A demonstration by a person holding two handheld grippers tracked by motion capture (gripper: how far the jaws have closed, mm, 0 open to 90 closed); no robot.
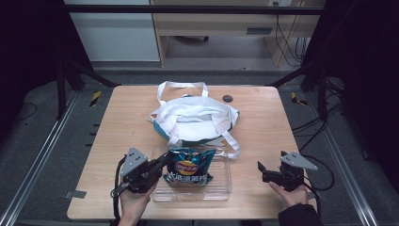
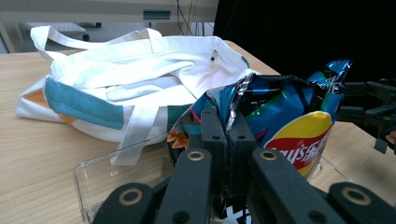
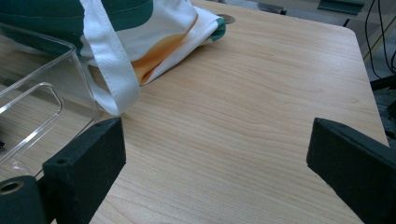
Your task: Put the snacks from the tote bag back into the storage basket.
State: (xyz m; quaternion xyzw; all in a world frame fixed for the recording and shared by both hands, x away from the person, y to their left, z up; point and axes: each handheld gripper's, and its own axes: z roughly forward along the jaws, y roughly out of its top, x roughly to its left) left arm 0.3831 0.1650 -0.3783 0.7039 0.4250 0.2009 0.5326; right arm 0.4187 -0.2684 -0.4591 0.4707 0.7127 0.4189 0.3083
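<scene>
The left claw is closed tight on the crimped top edge of the chip bag, which is held upright inside the clear tray at the near edge of the counter. The right claw is held wide open over bare counter, with nothing between its jaws.

Risks, as judged: the foil seam could slip from so thin a pinch; the light tray could be dragged; the chips could be crushed.

Count: one chip bag, one tray, one tote bag, two claws.
</scene>
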